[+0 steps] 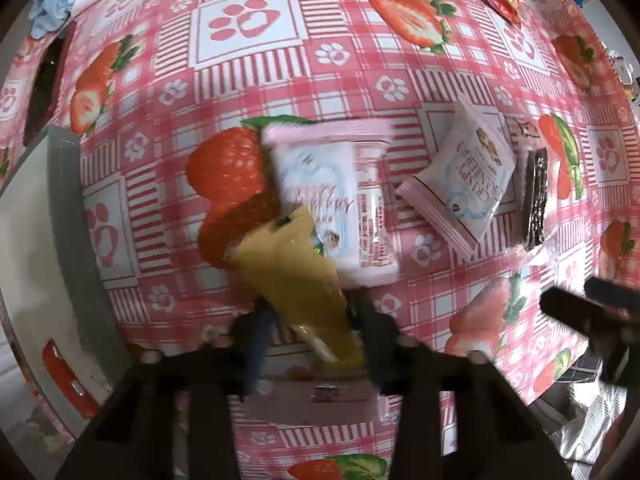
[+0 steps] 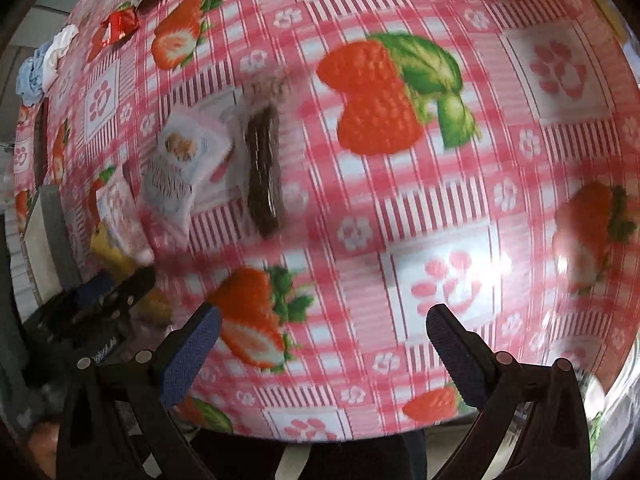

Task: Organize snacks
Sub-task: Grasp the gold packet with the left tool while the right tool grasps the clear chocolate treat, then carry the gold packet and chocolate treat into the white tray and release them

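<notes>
Left gripper (image 1: 308, 320) fingers pinching a yellow snack packet (image 1: 296, 276), right gripper (image 2: 320, 332) fingers spread above the tablecloth (image 2: 440, 208)

Both wrist views overlook the tablecloth (image 1: 256, 80) closely.

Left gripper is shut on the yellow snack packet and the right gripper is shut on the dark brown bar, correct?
Not quite. The left gripper is shut on the yellow snack packet, but the right wrist view shows the right gripper open and empty; the dark brown bar lies on the tablecloth.
</notes>
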`<state>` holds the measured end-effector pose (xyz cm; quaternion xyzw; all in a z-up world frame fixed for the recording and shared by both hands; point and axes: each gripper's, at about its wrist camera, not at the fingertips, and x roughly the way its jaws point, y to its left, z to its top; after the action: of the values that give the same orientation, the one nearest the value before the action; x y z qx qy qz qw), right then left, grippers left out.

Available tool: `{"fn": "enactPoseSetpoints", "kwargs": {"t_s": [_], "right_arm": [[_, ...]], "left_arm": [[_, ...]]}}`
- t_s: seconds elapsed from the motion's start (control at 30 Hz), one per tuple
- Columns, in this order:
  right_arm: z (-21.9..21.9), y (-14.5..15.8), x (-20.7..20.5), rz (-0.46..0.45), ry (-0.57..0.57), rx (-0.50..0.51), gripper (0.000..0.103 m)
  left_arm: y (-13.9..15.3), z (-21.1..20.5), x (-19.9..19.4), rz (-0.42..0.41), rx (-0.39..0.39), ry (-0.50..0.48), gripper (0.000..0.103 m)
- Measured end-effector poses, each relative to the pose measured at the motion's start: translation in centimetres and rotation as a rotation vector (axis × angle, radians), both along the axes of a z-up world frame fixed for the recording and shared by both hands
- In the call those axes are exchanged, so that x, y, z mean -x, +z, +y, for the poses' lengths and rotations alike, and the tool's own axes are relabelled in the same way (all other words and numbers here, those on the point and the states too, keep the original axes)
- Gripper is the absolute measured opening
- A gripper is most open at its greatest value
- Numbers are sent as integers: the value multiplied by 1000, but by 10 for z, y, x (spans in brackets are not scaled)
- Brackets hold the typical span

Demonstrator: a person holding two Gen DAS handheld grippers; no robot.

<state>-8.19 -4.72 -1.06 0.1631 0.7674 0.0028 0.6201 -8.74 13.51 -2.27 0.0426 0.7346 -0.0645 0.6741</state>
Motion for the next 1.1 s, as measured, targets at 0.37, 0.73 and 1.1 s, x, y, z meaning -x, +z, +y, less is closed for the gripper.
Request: {"fn": "enactPoseSetpoints", "kwargs": {"t_s": [0.37,0.73,1.1], "right_arm": [[20,-7,-81,-68,132,123,87],[38,10,-51,-104,180,54,39],[28,19,23,-70,111,-72,39]], "left_arm": [[16,42,-3,-33,-10,33,25],[34,63,-1,-39,17,35,25],[50,91,19,-53,49,50,25]]}}
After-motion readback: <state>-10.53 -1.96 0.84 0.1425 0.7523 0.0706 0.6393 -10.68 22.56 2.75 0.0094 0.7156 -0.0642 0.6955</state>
